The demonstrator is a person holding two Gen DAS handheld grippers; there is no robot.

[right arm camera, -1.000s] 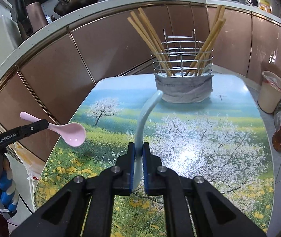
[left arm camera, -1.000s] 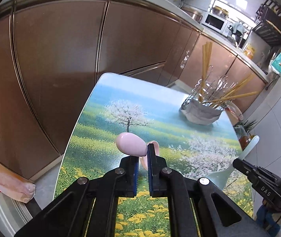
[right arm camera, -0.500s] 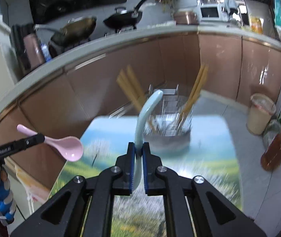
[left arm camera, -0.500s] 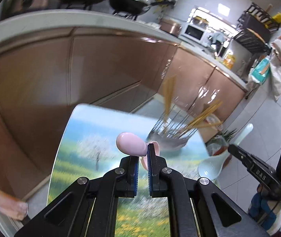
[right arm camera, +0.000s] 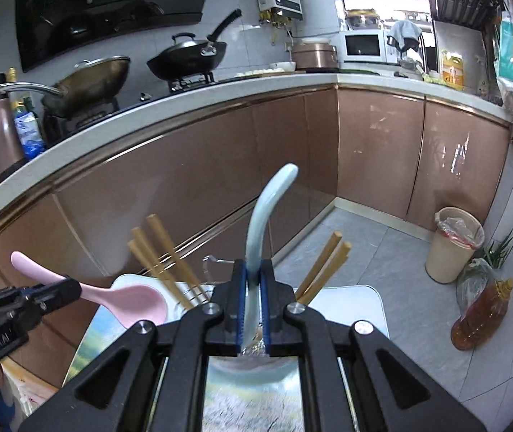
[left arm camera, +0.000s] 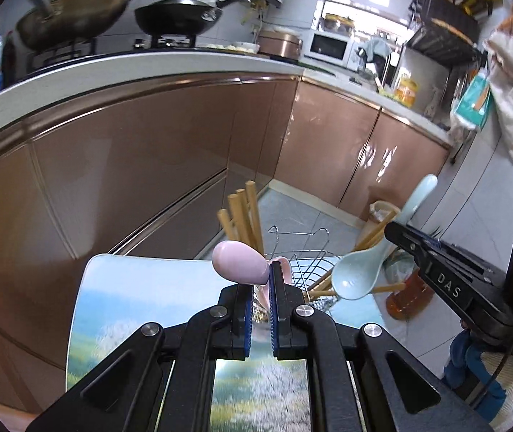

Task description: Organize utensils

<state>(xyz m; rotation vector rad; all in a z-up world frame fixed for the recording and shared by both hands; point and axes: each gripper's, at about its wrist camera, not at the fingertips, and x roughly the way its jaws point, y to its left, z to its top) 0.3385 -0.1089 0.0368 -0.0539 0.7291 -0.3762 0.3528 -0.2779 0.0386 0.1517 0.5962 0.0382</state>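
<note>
My left gripper (left arm camera: 260, 280) is shut on a pink spoon (left arm camera: 239, 262); in the right wrist view that pink spoon (right arm camera: 130, 300) juts from the left gripper (right arm camera: 71, 288), bowl toward the middle. My right gripper (right arm camera: 252, 273) is shut on a pale blue spoon (right arm camera: 269, 208), handle curving up. The left wrist view shows the blue spoon (left arm camera: 355, 275) in the right gripper (left arm camera: 395, 232), bowl down over the wire utensil holder (left arm camera: 305, 262). The holder stands at the far end of the picture-printed table (left arm camera: 141, 295) with several wooden chopsticks (left arm camera: 242, 212) in it. Both spoons hover just above the holder.
Brown kitchen cabinets (right arm camera: 184, 187) and a white counter with pans run behind the table. A lined bin (right arm camera: 454, 244) and an oil bottle (right arm camera: 479, 316) stand on the floor at right. A person's blue-gloved hand (left arm camera: 468, 378) holds the right gripper.
Both grippers rose and moved toward the holder with their spoons. The holder now sits close below the fingertips, and the counter with pans has come into view.
</note>
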